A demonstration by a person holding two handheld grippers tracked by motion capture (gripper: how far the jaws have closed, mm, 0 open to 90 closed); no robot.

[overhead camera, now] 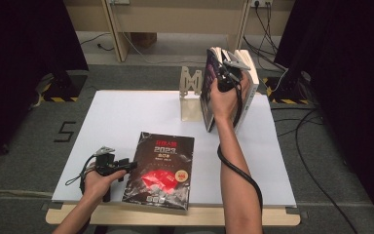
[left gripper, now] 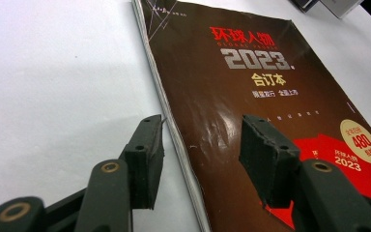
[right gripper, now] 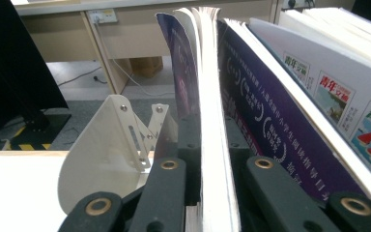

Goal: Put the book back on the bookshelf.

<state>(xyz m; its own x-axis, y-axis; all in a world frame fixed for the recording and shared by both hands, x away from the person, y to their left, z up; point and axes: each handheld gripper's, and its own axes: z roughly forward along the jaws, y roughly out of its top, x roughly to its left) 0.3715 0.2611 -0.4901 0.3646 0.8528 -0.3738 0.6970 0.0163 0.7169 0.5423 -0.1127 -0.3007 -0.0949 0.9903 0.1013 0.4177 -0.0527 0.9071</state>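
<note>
My right gripper [right gripper: 207,193] is clamped on an upright purple book [right gripper: 251,111], standing on edge at the table's [overhead camera: 117,117] far right, between a white bookend [right gripper: 101,154] and a white book [right gripper: 338,72] with "青年文摘" labels. Left gripper [left gripper: 200,145]: jaws apart, straddling the spine edge of a flat dark magazine [left gripper: 251,96], "环球人物 2023 合订本", long axis running away from me, near table edge.

Left gripper [overhead camera: 126,165]: low at near table edge, level, jaws apart, nothing gripped | Right gripper [overhead camera: 222,78]: raised at far side, forearm stretched forward, jaws clamped on upright purple-covered book [right gripper: 207,96]
</note>
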